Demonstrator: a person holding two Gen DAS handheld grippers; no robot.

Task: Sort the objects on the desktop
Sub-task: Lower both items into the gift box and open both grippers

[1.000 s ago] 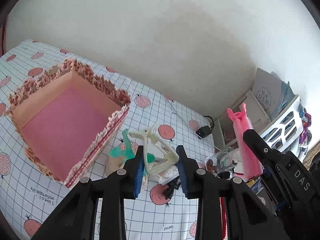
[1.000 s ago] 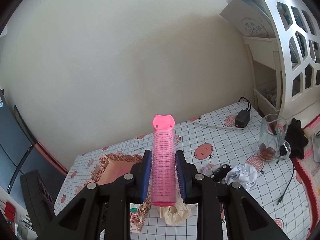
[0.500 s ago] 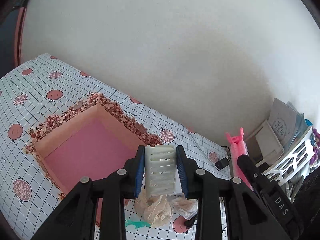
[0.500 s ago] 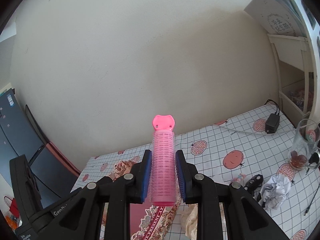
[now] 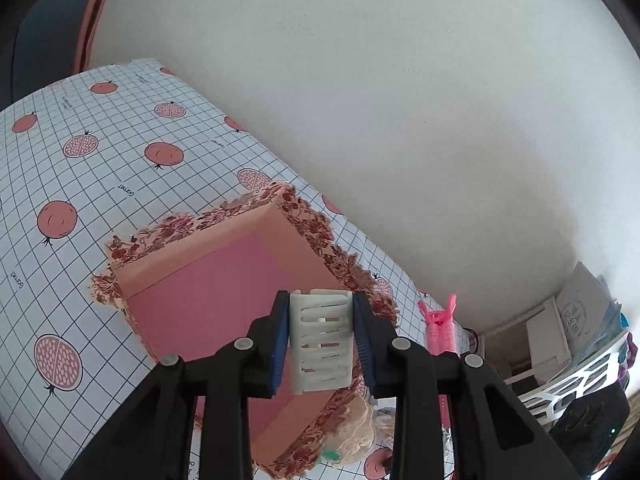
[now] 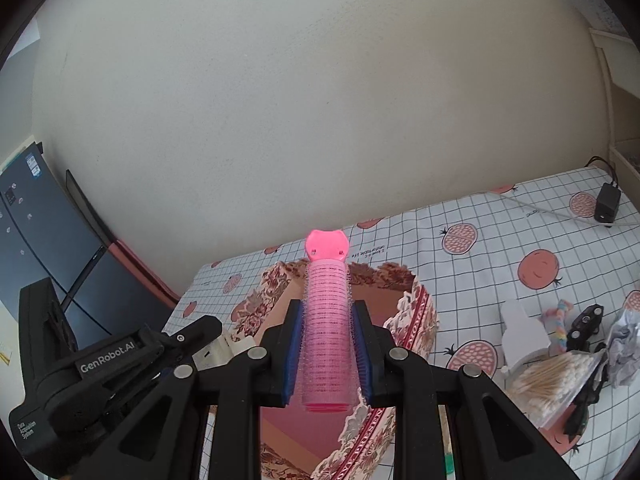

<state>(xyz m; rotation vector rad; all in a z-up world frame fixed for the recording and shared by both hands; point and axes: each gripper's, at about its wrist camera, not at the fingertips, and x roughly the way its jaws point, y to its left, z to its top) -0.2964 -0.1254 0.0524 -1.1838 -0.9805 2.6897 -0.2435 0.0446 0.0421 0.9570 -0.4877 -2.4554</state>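
Observation:
My left gripper (image 5: 321, 344) is shut on a cream white claw hair clip (image 5: 321, 346) and holds it above the open pink box (image 5: 208, 300) with a floral lace rim. My right gripper (image 6: 326, 350) is shut on a pink hair roller clip (image 6: 326, 320) and holds it over the same box (image 6: 416, 320). The roller also shows in the left wrist view (image 5: 438, 326), to the right of my left gripper. The left gripper shows at the lower left of the right wrist view (image 6: 224, 350), still holding the cream clip.
On the pomegranate-print tablecloth (image 6: 500, 256) right of the box lie a bag of cotton swabs (image 6: 548, 380), a white clip (image 6: 522, 334), a pastel hair tie (image 6: 558, 326), black clips (image 6: 586, 322), crumpled paper (image 6: 624, 352) and a black charger (image 6: 606, 208). A white shelf (image 5: 560, 384) stands at the right.
Both grippers moved left with their loads and now hang over the pink box. The left gripper closed on the cream clip and lifted it off the table.

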